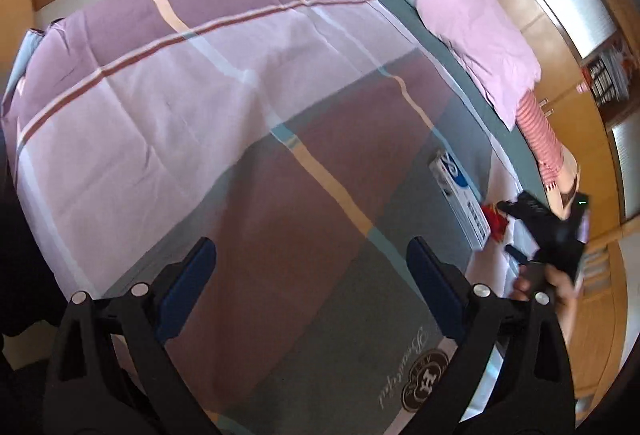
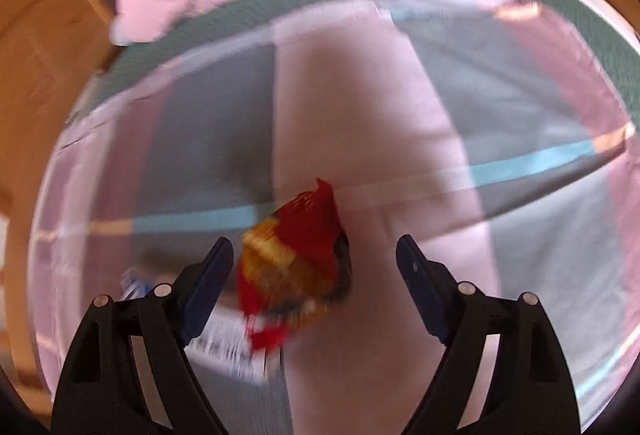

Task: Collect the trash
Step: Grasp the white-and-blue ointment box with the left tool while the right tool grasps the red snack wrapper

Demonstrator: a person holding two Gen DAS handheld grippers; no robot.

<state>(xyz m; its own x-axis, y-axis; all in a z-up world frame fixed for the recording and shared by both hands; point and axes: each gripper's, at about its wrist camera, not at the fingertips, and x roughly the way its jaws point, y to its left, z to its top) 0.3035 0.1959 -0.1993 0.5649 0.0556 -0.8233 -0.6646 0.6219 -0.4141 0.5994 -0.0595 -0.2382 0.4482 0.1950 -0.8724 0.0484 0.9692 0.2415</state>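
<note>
A crinkly red and gold wrapper (image 2: 294,263) is lying on the soft checked blanket (image 2: 360,107), touching a flat white box (image 1: 460,203). The right gripper (image 2: 316,267) is hanging over the wrapper, jaws wide, not squeezing it. The left gripper (image 1: 312,267) is showing wide, empty jaws over the bed.

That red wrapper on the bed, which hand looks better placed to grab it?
Right. The right gripper hangs open directly over the red wrapper; the left gripper faces bare quilt, wrapper far aside.
</note>
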